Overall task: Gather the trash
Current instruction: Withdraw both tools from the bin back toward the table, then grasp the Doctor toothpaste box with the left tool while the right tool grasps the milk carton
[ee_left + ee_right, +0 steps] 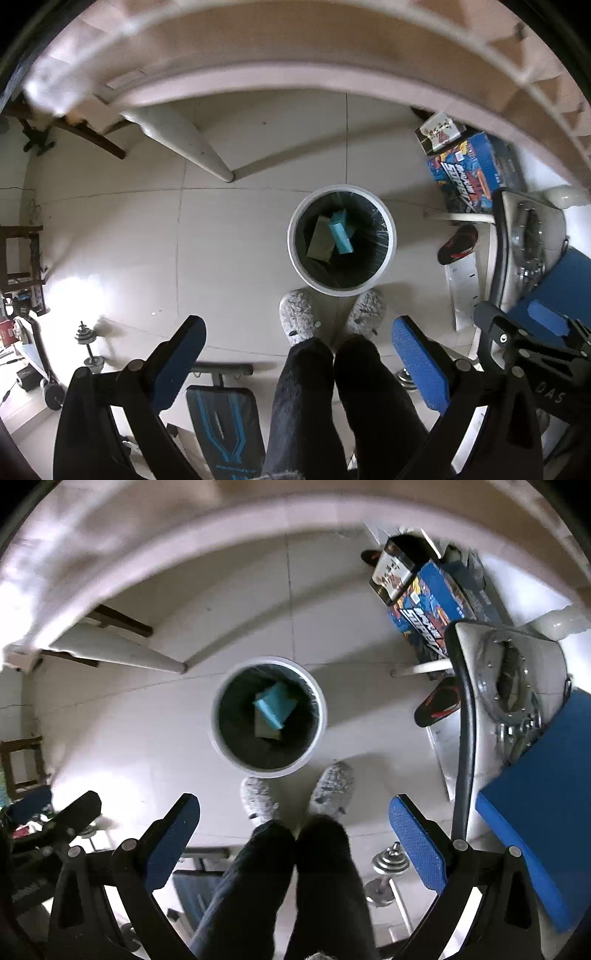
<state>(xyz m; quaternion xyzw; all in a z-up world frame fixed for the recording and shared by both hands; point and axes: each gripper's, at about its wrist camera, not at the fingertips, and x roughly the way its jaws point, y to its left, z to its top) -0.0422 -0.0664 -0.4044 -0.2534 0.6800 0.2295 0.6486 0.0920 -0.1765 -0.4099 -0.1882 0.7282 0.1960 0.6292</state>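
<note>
While both tools, left and right, hang spread and empty, slippers touch the bin holding boxes, dumbbell near right.

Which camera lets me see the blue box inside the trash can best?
The left wrist view. There the teal box lies sharp and clear in the trash can, resting on an olive box. The right wrist view shows the same teal box too, but blurrier, and it covers most of the olive box.

Dim indoors; glare on the floor at left, heavy fisheye bending, motion-blurred surface edge above.
</note>
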